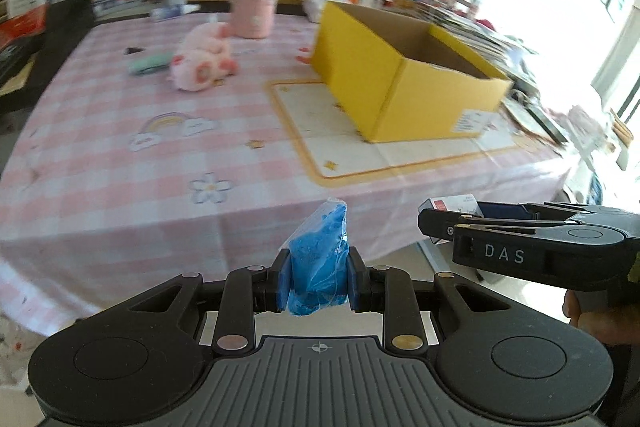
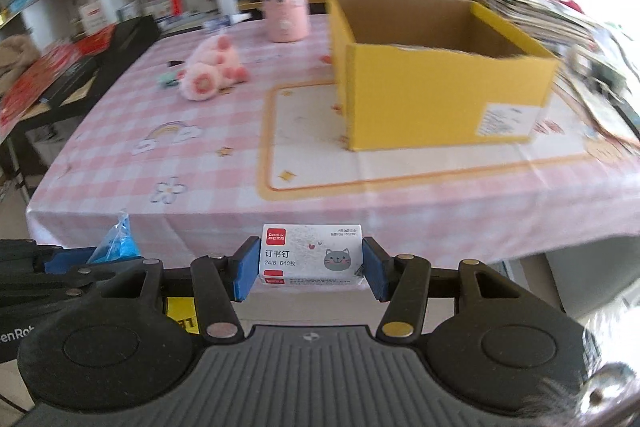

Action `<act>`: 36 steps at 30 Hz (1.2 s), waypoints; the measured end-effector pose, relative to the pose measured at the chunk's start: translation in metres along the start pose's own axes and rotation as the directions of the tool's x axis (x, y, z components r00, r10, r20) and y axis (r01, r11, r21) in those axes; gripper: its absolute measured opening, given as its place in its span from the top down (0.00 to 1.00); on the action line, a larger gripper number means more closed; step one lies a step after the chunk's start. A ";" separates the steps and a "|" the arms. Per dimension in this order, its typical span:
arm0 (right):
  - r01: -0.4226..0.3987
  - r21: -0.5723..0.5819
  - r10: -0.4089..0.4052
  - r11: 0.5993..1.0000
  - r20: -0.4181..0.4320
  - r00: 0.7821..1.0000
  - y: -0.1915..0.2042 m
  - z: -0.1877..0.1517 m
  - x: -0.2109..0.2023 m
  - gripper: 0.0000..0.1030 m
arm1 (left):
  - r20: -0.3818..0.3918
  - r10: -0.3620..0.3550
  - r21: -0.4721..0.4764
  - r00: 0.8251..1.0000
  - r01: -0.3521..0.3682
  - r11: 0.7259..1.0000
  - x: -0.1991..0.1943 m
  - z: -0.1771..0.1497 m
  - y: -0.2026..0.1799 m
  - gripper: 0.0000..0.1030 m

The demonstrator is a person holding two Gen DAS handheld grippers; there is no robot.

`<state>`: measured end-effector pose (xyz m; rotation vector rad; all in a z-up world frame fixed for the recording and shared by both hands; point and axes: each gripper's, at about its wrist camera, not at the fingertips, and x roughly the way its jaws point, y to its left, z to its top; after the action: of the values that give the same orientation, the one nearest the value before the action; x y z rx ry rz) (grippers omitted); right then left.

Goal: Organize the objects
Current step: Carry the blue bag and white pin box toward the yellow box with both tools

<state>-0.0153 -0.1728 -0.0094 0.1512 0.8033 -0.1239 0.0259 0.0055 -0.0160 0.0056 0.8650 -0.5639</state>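
Both grippers angle downward — left [image 1: 318, 277] clamps blue bag [image 1: 318, 259], right [image 2: 308, 267] clamps staple box [image 2: 310, 255].

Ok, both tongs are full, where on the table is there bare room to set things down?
The near half of the cloth is bare, from the front edge up to the plush and the yellow box. The mat in front of the box is also free. The box looks empty. It is crowded along the far edge by the pink can and on the right by stacked papers.
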 end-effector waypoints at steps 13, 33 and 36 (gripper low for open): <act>0.143 0.139 -0.146 0.980 0.013 0.989 -0.059 -0.020 -0.031 0.50 | -0.047 -0.142 0.160 0.989 0.147 0.976 0.023 0.008 -0.061 0.76; 0.150 0.146 -0.153 0.978 0.008 0.988 -0.097 0.003 -0.018 0.50 | -0.032 -0.167 0.204 0.985 0.170 0.964 0.048 0.035 -0.093 0.76; 0.150 0.143 -0.154 0.978 0.013 0.988 -0.102 0.011 -0.015 0.50 | -0.011 -0.169 0.210 0.985 0.168 0.963 0.051 0.043 -0.097 0.76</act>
<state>-0.0351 -0.2745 0.0000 0.2216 0.7815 -0.3272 0.0369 -0.1110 -0.0031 0.1237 0.8003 -0.8137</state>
